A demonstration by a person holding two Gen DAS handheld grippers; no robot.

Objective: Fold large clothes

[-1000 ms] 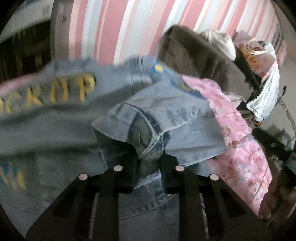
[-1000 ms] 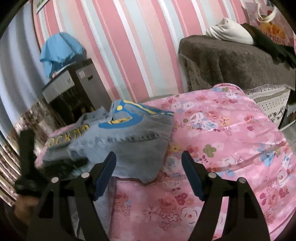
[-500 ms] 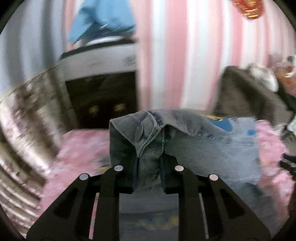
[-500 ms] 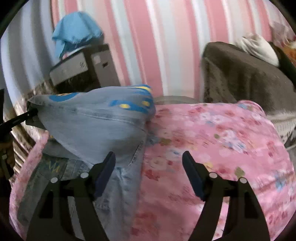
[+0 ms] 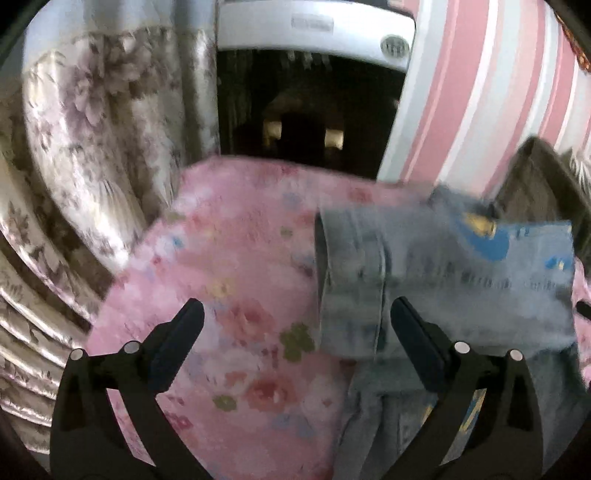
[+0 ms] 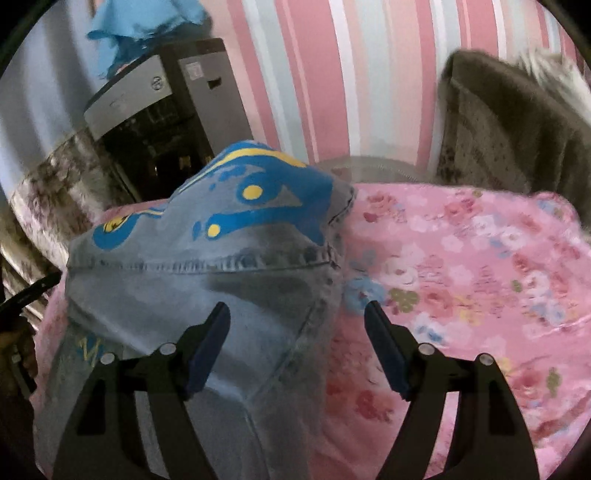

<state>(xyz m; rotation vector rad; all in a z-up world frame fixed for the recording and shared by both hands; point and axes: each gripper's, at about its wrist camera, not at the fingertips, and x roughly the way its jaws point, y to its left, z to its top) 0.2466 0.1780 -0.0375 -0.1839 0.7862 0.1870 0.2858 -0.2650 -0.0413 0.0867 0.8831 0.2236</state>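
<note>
— How did we have the left gripper (image 5: 295,332)?
— Its fingers (image 5: 181,332) had just sprung wide, gripping nothing; the jacket (image 5: 443,266) cuff lay between them on the pink bedspread (image 5: 229,258).
— And the right gripper (image 6: 297,332)?
— Angled down over the jacket (image 6: 207,266), well open and empty.

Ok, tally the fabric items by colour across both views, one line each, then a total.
Blue denim jacket: 1
Pink floral bedspread: 1
Bright blue cloth on the cabinet: 1
Brown blanket: 1
Beige floral curtain: 1
Total: 5
</note>
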